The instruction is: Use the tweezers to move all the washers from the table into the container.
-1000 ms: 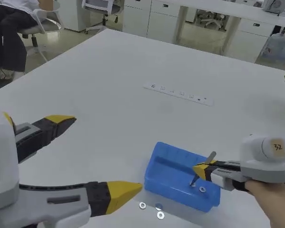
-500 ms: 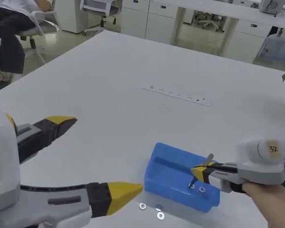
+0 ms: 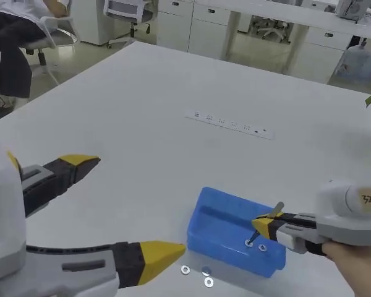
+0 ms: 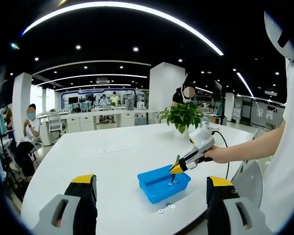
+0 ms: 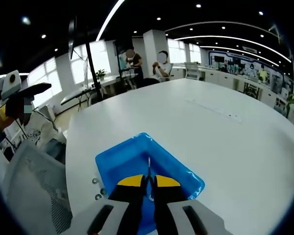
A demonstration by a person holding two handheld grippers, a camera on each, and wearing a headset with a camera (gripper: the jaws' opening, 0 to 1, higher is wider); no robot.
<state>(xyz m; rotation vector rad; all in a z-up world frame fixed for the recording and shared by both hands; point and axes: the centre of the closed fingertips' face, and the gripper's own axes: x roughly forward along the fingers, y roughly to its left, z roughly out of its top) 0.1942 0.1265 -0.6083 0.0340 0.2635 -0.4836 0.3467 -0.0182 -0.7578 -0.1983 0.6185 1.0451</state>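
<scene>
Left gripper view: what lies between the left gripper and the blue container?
Three washers lie on the table between the left gripper and the container, close to its near wall. The left gripper view shows this.

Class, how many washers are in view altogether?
5. Three washers lie on the table just in front of the blue container; two lie inside it by the tweezers' tips. Others may be hidden under the tweezers.
</scene>
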